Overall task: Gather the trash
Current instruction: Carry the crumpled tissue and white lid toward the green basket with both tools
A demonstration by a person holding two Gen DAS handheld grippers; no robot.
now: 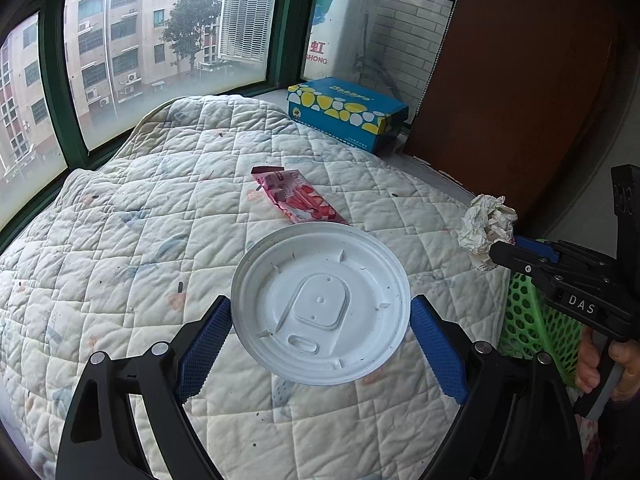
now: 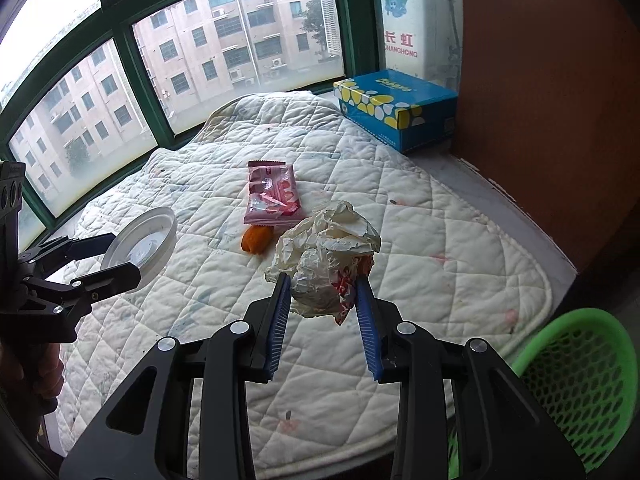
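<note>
While a pink wrapper [image 2: 271,193] and an orange scrap [image 2: 253,239] lie uncollected mid-frame on the quilt [image 2: 440,240], the left gripper [image 1: 320,314] clasps a white lid [image 1: 320,300] across its wide-spread pads, and the right gripper [image 2: 322,300] pinches crumpled paper [image 2: 324,256]; the green basket [image 2: 580,380] waits lower right.

White lid [image 1: 320,308], pink wrapper [image 2: 272,196], green basket [image 2: 580,384].

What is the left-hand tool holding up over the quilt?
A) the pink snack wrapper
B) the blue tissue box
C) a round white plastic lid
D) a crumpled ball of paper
C: the left tool grips a round white plastic lid by its rim between its blue pads.
</note>
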